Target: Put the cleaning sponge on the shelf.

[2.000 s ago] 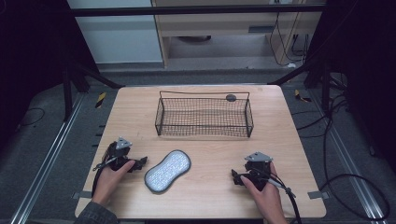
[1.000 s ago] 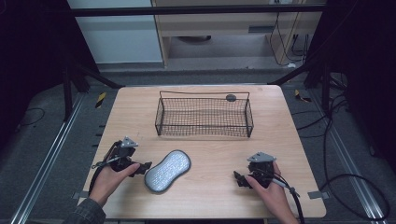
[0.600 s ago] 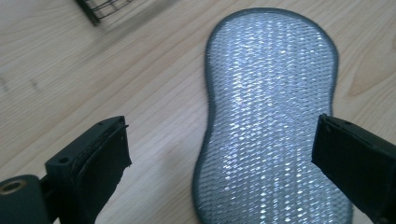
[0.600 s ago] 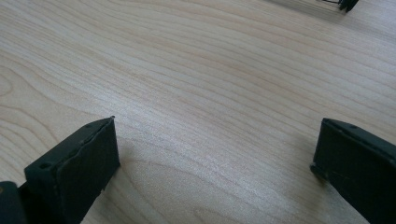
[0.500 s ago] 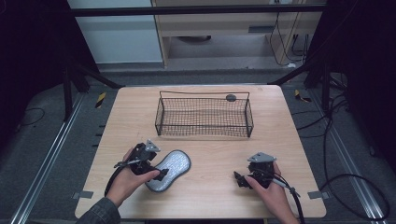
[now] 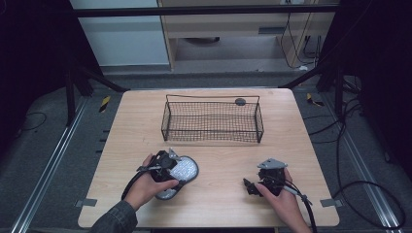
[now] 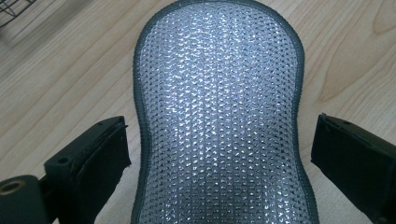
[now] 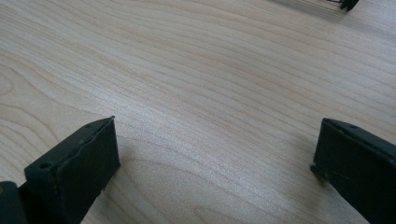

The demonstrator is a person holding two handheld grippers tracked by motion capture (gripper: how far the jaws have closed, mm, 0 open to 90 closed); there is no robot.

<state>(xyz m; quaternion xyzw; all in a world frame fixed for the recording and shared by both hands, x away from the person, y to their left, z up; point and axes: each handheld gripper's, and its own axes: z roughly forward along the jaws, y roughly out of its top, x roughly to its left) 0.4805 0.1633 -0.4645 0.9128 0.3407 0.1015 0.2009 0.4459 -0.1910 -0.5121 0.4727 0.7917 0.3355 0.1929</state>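
The left gripper [image 6: 176, 167] sits over the silvery, peanut-shaped mesh scrub pad with a dark grey fabric border [image 6: 180, 173], which lies flat on the pale wooden table [image 6: 214, 160], near its front edge and left of centre. In the left gripper view the jaws stand wide, one on each side of the pad's [image 7: 219, 121] narrowed waist, neither pad face touching the border. This placement makes sense: the waist is the slimmest span, so the jaws can close across it with room to spare. Whether the jaw tips already rest on the table [image 7: 56, 84] I cannot tell; the angle is too steep.

The right gripper [image 6: 260, 184] rests on the table near the front right, well apart from the pad. Its own view shows the jaws spread wide over bare wood [image 8: 201, 93], holding nothing. Judged idle, kept out of the left hand's way.

The black rectangular wire-mesh basket [image 6: 212, 121] stands upright behind, toward the far edge, open at the top and seemingly empty. A small dark round object [image 6: 240, 101] lies just beyond its back rim.

Open room: bare wood between pad and basket gives a clear lift path. The basket's near wall is the edge to clear; the pad must rise above the rim before moving over.
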